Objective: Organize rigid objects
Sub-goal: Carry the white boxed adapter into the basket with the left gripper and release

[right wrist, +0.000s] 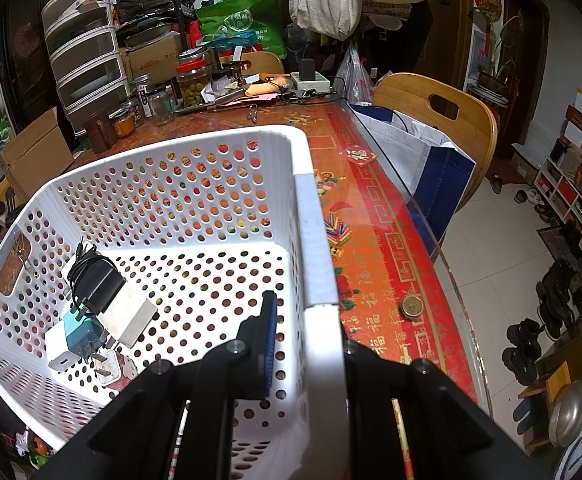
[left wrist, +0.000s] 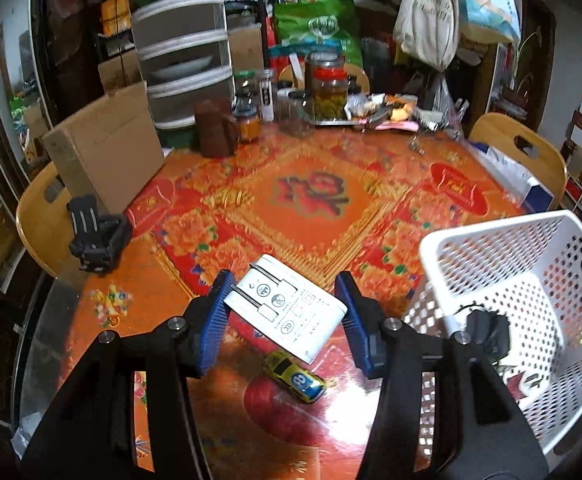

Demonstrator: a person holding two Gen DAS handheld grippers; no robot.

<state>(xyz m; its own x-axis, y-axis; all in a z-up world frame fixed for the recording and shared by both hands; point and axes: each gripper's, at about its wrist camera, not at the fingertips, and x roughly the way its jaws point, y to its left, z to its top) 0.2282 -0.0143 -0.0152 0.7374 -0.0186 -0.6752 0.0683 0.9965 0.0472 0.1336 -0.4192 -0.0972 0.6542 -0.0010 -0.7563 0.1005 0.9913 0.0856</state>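
Charger (left wrist: 287,308), white, sits clamped between the left gripper's (left wrist: 287,316) blue pads, held above the tablecloth (left wrist: 311,216) and a toy car (left wrist: 295,376). Right gripper (right wrist: 311,344) is clenched on the basket's (right wrist: 315,240) wall; more chargers (right wrist: 91,312) lie inside.

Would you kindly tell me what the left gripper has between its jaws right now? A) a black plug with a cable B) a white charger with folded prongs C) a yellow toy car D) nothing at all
B: in the left wrist view the left gripper is shut on the white charger, which hangs above the tablecloth, while the yellow toy car lies on the table below it.
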